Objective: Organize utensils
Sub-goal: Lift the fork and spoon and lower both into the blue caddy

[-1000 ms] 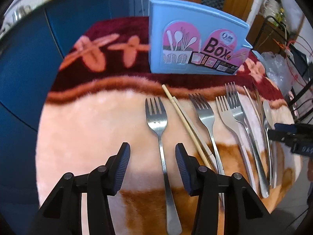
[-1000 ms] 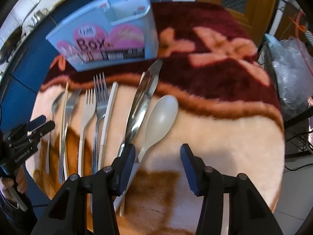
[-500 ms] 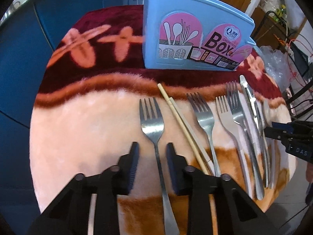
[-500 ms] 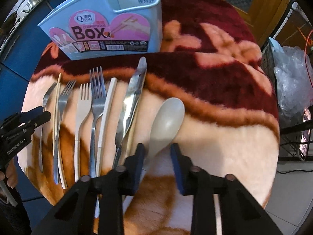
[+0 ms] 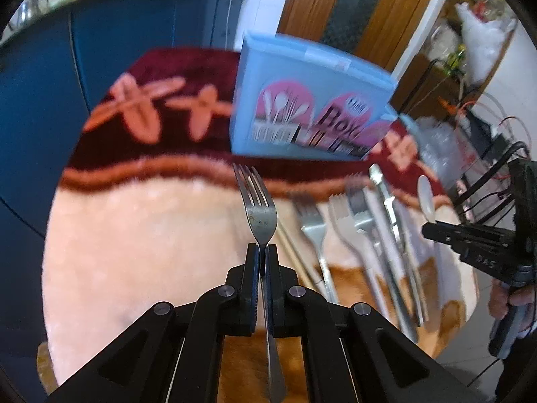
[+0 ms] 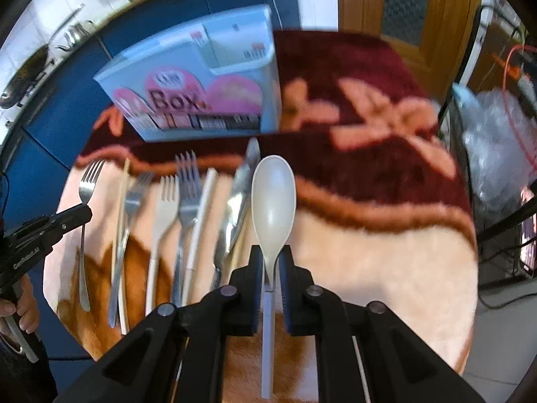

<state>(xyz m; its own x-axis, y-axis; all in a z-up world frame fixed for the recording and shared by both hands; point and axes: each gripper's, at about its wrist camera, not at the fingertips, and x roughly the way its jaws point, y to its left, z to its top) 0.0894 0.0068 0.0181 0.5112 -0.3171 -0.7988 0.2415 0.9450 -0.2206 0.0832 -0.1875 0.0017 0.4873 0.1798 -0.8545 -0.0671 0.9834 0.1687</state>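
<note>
My left gripper (image 5: 262, 250) is shut on the neck of a steel fork (image 5: 256, 203) and holds it lifted, tines pointing at the blue utensil box (image 5: 308, 100). My right gripper (image 6: 270, 251) is shut on the handle of a cream plastic spoon (image 6: 273, 201), bowl forward, raised over the table. The box also shows in the right wrist view (image 6: 201, 80), standing at the back of the table with open compartments on top.
Several forks, chopsticks and a knife (image 6: 240, 198) lie in a row on the fuzzy pink and maroon cloth (image 6: 369, 252). Blue cabinets stand behind. A wire rack with plastic bags (image 6: 500, 127) is at the right. The left gripper (image 6: 50, 225) shows at the left edge.
Both grippers closed, the left on the fork and the right on the spoon, and lifted them off the cloth. Both views are now higher and blurred from motion.
</note>
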